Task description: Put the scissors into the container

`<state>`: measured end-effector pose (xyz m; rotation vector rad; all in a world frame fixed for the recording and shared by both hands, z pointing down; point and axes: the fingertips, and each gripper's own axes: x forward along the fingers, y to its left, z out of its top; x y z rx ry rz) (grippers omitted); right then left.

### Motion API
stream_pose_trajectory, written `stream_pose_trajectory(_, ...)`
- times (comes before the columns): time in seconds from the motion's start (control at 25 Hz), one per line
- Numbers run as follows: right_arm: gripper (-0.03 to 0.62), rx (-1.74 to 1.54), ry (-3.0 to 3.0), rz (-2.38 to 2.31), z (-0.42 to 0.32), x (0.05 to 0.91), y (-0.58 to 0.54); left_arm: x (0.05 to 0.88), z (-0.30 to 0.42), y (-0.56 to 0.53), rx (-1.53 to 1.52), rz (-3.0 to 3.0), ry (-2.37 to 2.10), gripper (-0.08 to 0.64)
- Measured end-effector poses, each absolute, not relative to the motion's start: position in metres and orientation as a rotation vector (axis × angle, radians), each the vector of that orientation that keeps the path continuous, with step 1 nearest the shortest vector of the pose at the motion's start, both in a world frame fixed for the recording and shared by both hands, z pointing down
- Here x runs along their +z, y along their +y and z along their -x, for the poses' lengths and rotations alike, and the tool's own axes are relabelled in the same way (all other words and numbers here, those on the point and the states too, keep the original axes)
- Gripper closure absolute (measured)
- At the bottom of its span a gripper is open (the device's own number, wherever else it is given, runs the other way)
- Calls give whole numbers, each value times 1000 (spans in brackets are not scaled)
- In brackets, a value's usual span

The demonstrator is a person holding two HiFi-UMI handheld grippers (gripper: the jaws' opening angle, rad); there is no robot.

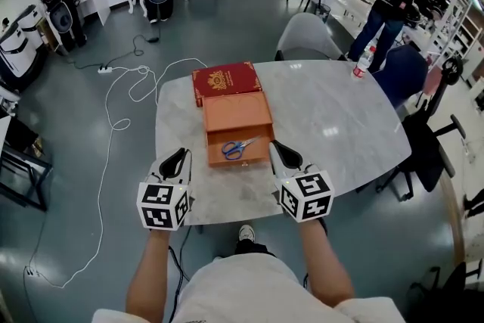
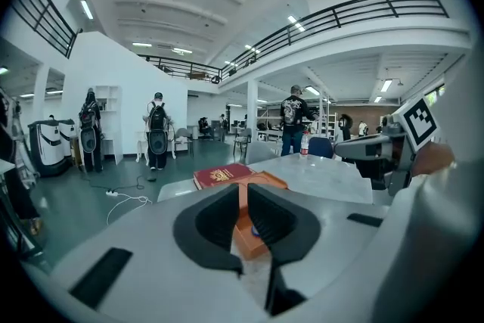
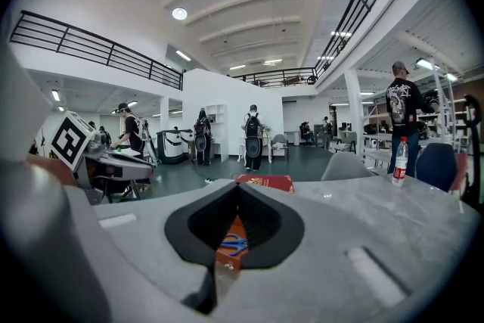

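Blue-handled scissors (image 1: 239, 148) lie inside the open orange box (image 1: 237, 117) on the marble table (image 1: 333, 125). The box's red lid (image 1: 225, 81) rests just behind it. My left gripper (image 1: 182, 155) hovers at the box's front left corner, jaws shut and empty. At the front right corner my right gripper (image 1: 277, 147) is likewise shut on nothing. In the left gripper view, the left gripper (image 2: 243, 189) frames a strip of the box (image 2: 261, 181). Seen through the right gripper (image 3: 238, 189) in the right gripper view are the scissors (image 3: 232, 242) in the box (image 3: 227, 257).
A water bottle (image 1: 362, 63) stands at the table's far right edge. A grey chair (image 1: 306, 36) sits behind the table and a dark chair (image 1: 401, 72) at its right. A person (image 1: 389, 0) stands beyond. White cables (image 1: 128, 87) trail on the floor at left.
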<state>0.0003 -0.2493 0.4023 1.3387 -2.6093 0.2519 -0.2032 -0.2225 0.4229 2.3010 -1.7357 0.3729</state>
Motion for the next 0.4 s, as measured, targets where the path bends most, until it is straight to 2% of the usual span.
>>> stream_pose_trajectory(0.4,588,255,-2601,-1334,-3,401,-240,421,197,-214,373,-2311,-1720,523)
